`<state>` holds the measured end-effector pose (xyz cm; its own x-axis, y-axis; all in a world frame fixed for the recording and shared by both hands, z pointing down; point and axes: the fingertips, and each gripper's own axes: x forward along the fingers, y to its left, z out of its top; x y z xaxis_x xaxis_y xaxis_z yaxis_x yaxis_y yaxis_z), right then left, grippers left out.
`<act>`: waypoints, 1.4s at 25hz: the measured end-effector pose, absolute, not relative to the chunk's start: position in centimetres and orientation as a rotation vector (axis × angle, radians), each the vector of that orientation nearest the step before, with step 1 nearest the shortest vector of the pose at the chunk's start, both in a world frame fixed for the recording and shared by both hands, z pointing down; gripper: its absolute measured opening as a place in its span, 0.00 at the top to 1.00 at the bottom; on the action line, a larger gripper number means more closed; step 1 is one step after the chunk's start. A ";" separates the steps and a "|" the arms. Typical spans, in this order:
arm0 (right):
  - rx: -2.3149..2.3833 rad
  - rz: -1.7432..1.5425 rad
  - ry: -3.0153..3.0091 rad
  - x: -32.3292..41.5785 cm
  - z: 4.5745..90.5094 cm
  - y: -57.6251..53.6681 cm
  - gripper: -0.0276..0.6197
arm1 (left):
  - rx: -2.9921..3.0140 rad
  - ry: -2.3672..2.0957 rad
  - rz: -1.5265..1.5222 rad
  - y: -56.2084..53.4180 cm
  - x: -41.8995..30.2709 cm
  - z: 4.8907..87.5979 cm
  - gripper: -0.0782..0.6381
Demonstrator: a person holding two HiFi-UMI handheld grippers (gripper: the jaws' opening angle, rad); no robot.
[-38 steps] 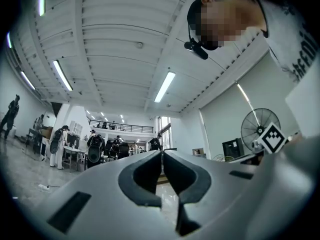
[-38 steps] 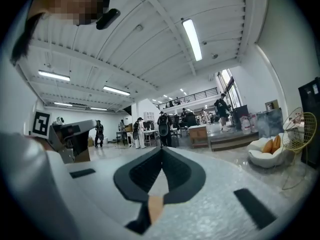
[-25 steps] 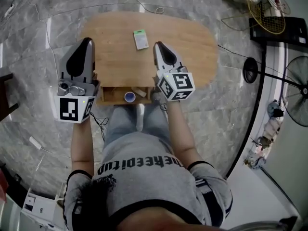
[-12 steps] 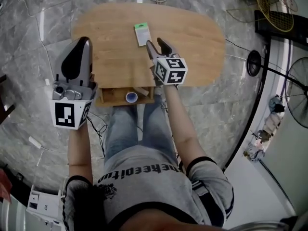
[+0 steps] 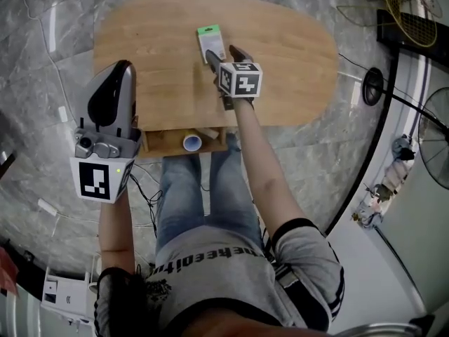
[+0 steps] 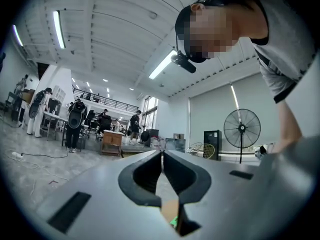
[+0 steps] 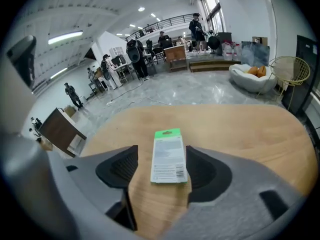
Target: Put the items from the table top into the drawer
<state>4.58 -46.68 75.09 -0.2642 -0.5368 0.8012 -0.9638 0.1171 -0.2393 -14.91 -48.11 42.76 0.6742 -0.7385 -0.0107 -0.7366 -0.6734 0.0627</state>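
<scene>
A flat white card packet with a green header strip (image 7: 169,156) lies face up on the far middle of the oval light-wood counter (image 5: 295,55), its long sides running near to far. The right gripper (image 5: 224,55) is tilted down over it with its jaws opening. The packet sits between the two ribbed black pads (image 7: 122,168), and neither pad touches it.

The left gripper (image 6: 162,156) hangs level off the counter's near left edge with its jaws together on nothing. Just right of it, the shallow wooden drawer (image 5: 165,140) stands pulled open at the near edge, with a small round blue-rimmed thing (image 5: 191,143) already inside.

The packet looks light, thin and fairly stiff. Lying flush on smooth wood, it will likely slide rather than lift if nudged. The best hold seems to be across its narrow width, one pad on each long edge around the middle. The squeeze should be gentle, since a hard one could bow the card.
</scene>
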 end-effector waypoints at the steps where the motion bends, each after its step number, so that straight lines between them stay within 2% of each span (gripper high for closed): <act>1: 1.441 1.039 -1.847 4.7 76.0 -46.7 0.49 | 2.825 -1.244 -0.048 -48.1 -15.0 43.2 0.87; 9: 1.377 0.966 -1.763 4.1 80.5 -47.6 0.41 | 2.768 -1.268 -0.015 -48.0 -16.6 46.4 0.87; 18: 1.331 0.885 -1.698 3.5 82.0 -48.0 0.44 | 2.745 -1.307 0.037 -47.2 -18.1 47.5 0.87; 35: 1.495 0.972 -2.231 3.4 66.8 -44.6 0.45 | 2.716 -1.503 -0.103 -43.6 -14.6 41.1 0.87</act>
<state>3.42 -44.64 66.77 -0.4221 -0.7055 0.5692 -0.8973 0.2359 -0.3731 -14.58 -43.61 41.08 0.5299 -0.8471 -0.0406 -0.8448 -0.5314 0.0630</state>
